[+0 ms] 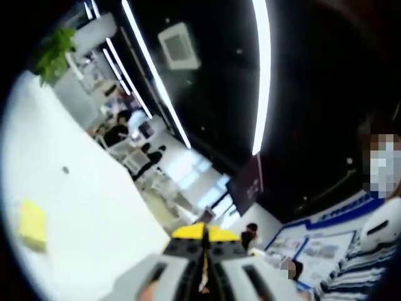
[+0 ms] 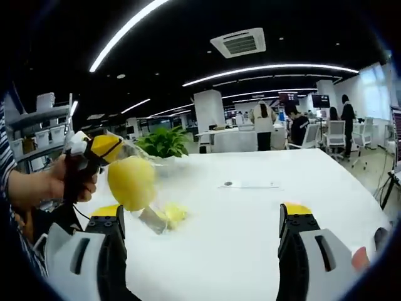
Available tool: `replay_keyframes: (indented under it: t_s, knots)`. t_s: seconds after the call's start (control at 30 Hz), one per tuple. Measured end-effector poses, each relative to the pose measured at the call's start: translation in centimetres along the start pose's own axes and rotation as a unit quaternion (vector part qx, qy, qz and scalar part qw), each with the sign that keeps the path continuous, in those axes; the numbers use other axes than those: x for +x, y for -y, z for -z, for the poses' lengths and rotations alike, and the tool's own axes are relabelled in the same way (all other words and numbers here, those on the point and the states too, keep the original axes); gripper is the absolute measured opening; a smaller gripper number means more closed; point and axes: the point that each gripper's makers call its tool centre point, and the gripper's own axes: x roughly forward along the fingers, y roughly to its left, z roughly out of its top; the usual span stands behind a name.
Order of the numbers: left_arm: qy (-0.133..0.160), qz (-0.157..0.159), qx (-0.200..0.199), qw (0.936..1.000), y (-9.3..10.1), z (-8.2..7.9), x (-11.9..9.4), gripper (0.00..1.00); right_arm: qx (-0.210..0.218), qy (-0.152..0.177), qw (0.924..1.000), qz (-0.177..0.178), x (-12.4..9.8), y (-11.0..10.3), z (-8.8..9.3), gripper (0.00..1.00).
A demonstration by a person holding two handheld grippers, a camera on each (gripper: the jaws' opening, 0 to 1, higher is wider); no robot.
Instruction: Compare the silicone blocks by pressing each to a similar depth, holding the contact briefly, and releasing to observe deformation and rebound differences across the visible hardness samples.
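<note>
Yellow silicone block (image 2: 131,182) hangs above the white counter (image 2: 250,219), gripped by the left claw (image 2: 103,150), which enters the right gripper view from the left with a hand (image 2: 59,185) on its handle. Block looks blurred, roughly rounded, long axis near vertical; can't tell how deep the pinch goes. In the left gripper view the left claw (image 1: 203,241) points up toward ceiling lights, jaw tips nearly together, the block itself hidden there. A second yellow block (image 1: 31,222) sits on the counter (image 1: 94,207) far to the left of that claw. Right claw (image 2: 203,219) stands wide open, nothing between the jaws. Another yellowish piece (image 2: 172,215) with something clear lies on the counter just below the held block, slightly toward the right claw's left jaw. Key relation: held block is left of and above the right claw's gap, so the left claw owns this press; my read is the squeeze-and-hold step, release not yet done. Risk: the block slipping out on release.
</note>
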Motion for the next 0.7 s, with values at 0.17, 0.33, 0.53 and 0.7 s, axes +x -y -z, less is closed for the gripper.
replay_keyframes:
  t_s: [0.17,0.33,0.53,0.7]
  knots:
    - [-0.003,-0.004,-0.002,1.0000,-0.5,0.4,0.2,0.00,-0.012,-0.027,0.9984,0.049,-1.9,2.9,1.6,0.96]
    - [-0.007,-0.004,-0.009,0.9999,-0.8,1.1,0.6,0.00,-0.010,-0.058,0.9955,0.075,-3.6,4.3,3.7,0.96]
    - [-0.011,-0.002,-0.016,0.9998,-1.2,1.6,1.3,0.00,-0.013,-0.079,0.9931,0.085,-4.8,4.7,5.3,0.90]
    - [-0.016,-0.003,-0.021,0.9996,-1.6,2.2,1.7,0.00,-0.013,-0.082,0.9917,0.098,-5.8,5.3,6.1,0.92]
